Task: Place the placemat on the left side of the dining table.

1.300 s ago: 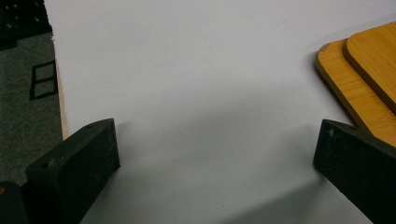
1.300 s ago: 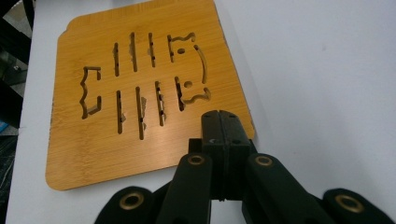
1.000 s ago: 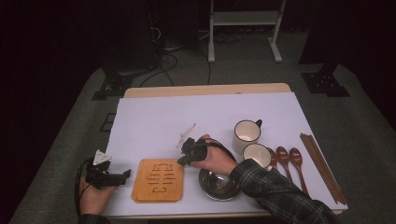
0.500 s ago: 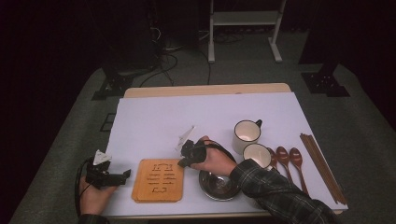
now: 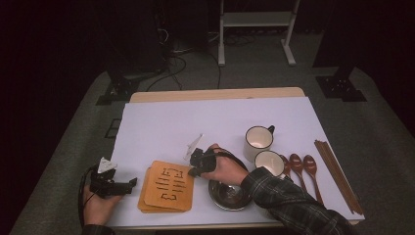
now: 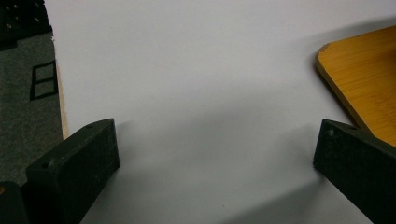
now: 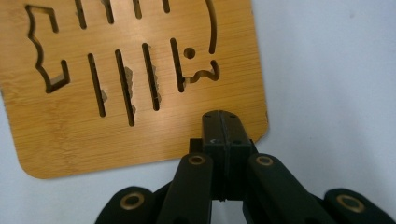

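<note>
Right gripper [image 7: 221, 122] jaws closed, empty, tips over bamboo trivet [image 7: 135, 84] edge; left gripper [image 6: 215, 154] open, idle. Risk: closed tips skidding trivet sideways off stack.

The metal bowl [image 5: 230, 195] is partly hidden — the right hand [image 5: 226, 169] and plaid sleeve [image 5: 288, 205] cover its near-right side. The right cup [image 5: 269, 163] loses its near edge behind that sleeve. Under the top wooden trivet [image 5: 169, 185] lie others — their number is too hard to tell. In the left gripper view the trivet [image 6: 369, 88] is cut off at the right edge.
</note>
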Action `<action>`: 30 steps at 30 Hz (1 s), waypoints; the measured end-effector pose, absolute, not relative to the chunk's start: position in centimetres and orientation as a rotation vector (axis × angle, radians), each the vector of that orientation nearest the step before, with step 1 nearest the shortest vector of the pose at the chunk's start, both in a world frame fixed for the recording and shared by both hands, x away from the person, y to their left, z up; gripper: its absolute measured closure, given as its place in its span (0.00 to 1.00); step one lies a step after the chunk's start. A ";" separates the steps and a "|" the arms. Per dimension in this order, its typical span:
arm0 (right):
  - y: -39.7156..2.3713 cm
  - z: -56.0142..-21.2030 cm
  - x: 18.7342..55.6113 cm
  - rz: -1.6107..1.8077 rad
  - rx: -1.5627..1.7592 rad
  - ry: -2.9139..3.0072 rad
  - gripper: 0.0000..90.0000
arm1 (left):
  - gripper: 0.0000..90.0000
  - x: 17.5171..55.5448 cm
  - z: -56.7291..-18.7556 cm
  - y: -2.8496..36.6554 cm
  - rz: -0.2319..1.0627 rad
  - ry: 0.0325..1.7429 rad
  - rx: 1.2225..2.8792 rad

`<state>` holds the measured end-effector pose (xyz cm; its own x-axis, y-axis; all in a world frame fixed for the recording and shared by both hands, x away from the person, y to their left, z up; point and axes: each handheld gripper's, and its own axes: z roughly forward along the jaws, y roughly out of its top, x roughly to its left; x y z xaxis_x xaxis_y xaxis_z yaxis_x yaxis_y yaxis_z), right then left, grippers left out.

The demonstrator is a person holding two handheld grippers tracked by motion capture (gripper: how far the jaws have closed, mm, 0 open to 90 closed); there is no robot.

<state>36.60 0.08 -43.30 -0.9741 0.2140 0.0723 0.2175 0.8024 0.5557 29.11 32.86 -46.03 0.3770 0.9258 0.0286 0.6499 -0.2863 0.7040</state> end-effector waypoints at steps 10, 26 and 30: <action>0.1 -43.3 36.6 -0.915 -0.359 -2.975 1.00 | 0.00 29.2 -45.8 33.0 0.570 1.362 2.002; 0.0 -43.4 36.7 -0.915 -0.360 -2.973 1.00 | 0.00 28.3 -42.6 31.2 0.550 1.319 1.954; 0.0 -43.3 36.7 -0.915 -0.358 -2.974 1.00 | 0.00 28.0 -41.9 30.6 0.540 1.303 1.950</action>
